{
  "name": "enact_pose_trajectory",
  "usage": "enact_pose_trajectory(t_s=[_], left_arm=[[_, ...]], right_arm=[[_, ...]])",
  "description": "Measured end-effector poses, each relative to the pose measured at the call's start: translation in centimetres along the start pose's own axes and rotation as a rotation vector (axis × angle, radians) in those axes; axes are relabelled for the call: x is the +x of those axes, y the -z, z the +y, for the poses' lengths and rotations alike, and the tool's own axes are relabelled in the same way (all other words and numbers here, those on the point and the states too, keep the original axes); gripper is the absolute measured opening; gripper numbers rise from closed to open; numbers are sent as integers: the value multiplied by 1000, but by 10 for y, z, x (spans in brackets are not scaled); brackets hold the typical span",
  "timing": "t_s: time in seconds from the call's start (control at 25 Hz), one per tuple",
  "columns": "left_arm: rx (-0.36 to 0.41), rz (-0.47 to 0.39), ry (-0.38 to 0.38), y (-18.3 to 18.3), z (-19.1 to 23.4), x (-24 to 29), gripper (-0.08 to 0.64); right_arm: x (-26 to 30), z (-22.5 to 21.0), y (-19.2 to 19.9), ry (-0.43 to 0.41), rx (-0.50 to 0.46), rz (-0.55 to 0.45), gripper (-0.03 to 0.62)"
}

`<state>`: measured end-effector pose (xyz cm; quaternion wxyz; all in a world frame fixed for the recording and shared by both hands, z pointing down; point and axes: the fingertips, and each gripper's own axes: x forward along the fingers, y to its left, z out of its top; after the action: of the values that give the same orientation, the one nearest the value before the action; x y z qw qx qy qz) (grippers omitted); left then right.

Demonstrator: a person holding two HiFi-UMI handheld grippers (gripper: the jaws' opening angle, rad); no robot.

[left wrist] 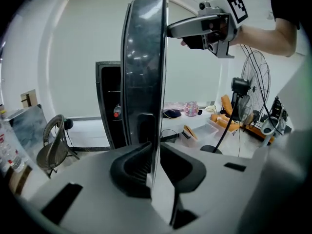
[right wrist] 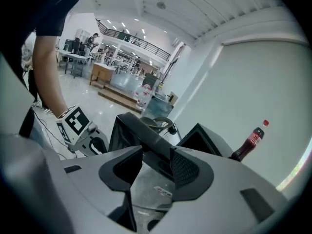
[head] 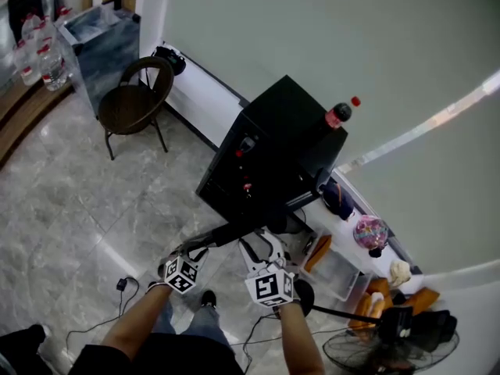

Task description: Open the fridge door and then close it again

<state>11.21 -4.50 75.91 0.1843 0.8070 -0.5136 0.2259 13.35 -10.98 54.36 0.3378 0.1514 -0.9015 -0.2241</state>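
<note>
A black mini fridge stands by the white wall with a cola bottle on top. Its door is swung open toward me, edge-on in the left gripper view. The open cabinet shows behind it. My left gripper is shut on the door's free edge, lower down. My right gripper straddles the door's top edge, pads against both faces. In the head view the left gripper and right gripper sit side by side at the door.
A brown chair stands left of the fridge. To the right are a low ledge with small items, a clear bin and a floor fan. Cables lie on the tiled floor near my feet.
</note>
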Motion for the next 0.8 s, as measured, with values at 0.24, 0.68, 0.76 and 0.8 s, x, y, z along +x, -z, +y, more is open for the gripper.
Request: enact_pose_trajectory(t_s=[0.24, 0.68, 0.76, 0.8], left_arm=[[-45, 10, -75, 4, -22, 1, 49], [-124, 23, -207, 6, -74, 5, 49], [-135, 32, -226, 5, -84, 6, 48], [-142, 37, -236, 5, -89, 7, 49]], right_arm=[[-12, 5, 7, -114, -48, -47, 201], [-49, 15, 26, -218, -94, -143, 193], [-55, 16, 32, -228, -101, -154, 192], [-58, 17, 35, -236, -107, -157, 192]])
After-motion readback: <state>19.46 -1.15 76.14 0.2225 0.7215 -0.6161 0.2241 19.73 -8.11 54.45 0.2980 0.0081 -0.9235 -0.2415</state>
